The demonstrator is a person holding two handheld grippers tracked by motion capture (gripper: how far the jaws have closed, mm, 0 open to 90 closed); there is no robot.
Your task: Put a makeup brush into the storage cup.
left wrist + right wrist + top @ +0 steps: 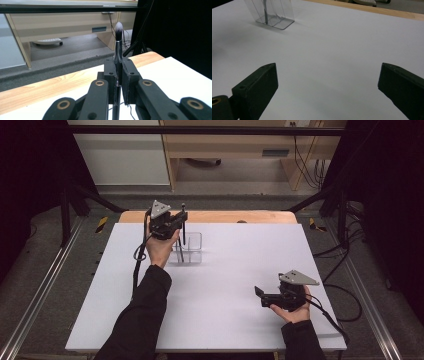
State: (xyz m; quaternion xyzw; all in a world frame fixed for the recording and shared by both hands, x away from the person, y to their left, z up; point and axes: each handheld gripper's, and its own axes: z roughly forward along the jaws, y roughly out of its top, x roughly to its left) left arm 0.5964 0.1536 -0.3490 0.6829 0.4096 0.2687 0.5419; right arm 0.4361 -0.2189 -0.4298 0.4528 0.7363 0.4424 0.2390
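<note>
A thin black makeup brush with a soft white-tipped head point(118, 47) is held upright, squeezed tight by the left gripper point(172, 226). Its lower end is dipped into a clear plastic box with slots point(192, 245) at the back of the white bench point(225, 320). The right gripper point(328, 87) is held wide apart with nothing in it, low over the bench, well apart from the box.

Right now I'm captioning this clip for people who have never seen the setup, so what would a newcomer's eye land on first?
First, the makeup brush standing upright, bristles up, clamped in the left gripper at the far left of the white table. Its lower end reaches into a clear plastic holder there. Near the front right, the right gripper stands open, holding nothing.
</note>
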